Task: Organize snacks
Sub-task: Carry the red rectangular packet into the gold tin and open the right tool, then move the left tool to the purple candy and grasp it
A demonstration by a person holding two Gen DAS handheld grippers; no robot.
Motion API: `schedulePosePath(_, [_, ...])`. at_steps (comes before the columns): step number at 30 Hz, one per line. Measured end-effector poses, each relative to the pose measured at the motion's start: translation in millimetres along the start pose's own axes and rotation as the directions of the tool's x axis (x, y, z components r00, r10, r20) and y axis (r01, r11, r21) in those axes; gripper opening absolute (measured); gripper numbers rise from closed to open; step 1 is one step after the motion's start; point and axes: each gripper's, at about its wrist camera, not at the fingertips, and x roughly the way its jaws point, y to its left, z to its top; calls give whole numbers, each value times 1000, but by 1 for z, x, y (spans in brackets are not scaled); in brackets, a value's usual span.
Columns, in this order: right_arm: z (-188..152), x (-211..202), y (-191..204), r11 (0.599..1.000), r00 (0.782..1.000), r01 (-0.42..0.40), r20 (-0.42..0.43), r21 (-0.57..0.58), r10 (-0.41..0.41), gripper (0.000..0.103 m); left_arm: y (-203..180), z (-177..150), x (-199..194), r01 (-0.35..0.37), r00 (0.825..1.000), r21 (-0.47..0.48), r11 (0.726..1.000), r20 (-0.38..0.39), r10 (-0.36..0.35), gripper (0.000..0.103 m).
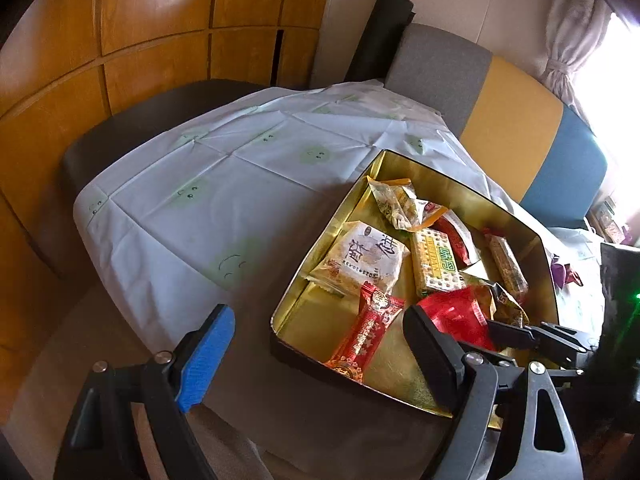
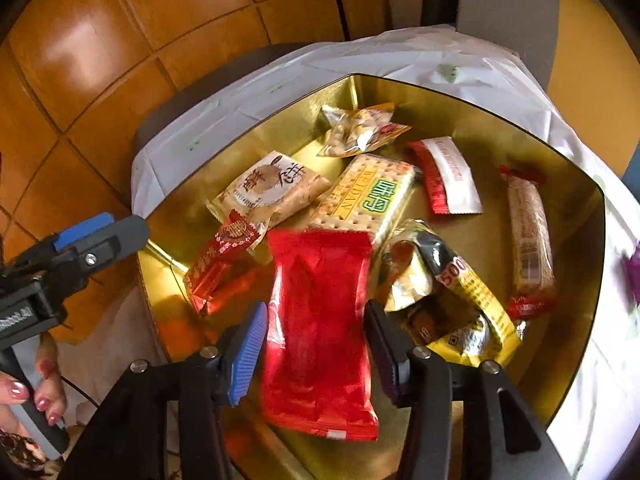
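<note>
A gold-lined tin box [image 1: 448, 178] [image 2: 472, 92] on the table holds several wrapped snacks: a cracker pack [image 1: 434, 262] [image 2: 368, 196], a beige pastry pack [image 1: 366, 258] [image 2: 268, 188], a long red-patterned bar [image 1: 368, 328] [image 2: 220, 260]. My right gripper [image 2: 316, 348] is over the box, its blue and black pads on both sides of a plain red packet [image 2: 318, 332] [image 1: 456, 312]; the packet looks blurred, and I cannot tell if the pads press it. My left gripper [image 1: 320, 344] is open and empty at the box's near left corner.
A white cloth with green smiley faces [image 1: 224, 168] covers the dark table. A purple wrapped sweet [image 1: 564, 272] lies on the cloth right of the box. A grey, yellow and blue sofa back [image 1: 512, 120] stands behind. Wooden wall panels [image 1: 140, 40] are to the left.
</note>
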Motion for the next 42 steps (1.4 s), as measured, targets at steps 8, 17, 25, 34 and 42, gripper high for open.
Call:
schedulePosePath(8, [2, -2, -1, 995, 997, -81, 24, 51, 80, 51, -6, 0, 0, -6, 1000, 20, 1000, 1, 6, 87])
schedulePosePath(17, [-21, -73, -37, 981, 960, 27, 267, 191, -78, 51, -27, -6, 3, 18, 1000, 71, 997, -23, -17, 87])
schedulePosePath(25, [-66, -109, -115, 890, 902, 210, 270, 405, -336, 51, -71, -11, -2, 91, 996, 169, 981, -39, -85, 87])
schedulePosePath(34, [-124, -132, -198, 730, 777, 447, 181, 517, -604, 51, -156, -8, -14, 204, 978, 322, 924, -36, -204, 97])
schedulePosePath(42, [-153, -136, -239, 689, 771, 410, 176, 597, -612, 51, -261, 7, -6, 293, 953, 439, 849, -66, -295, 99])
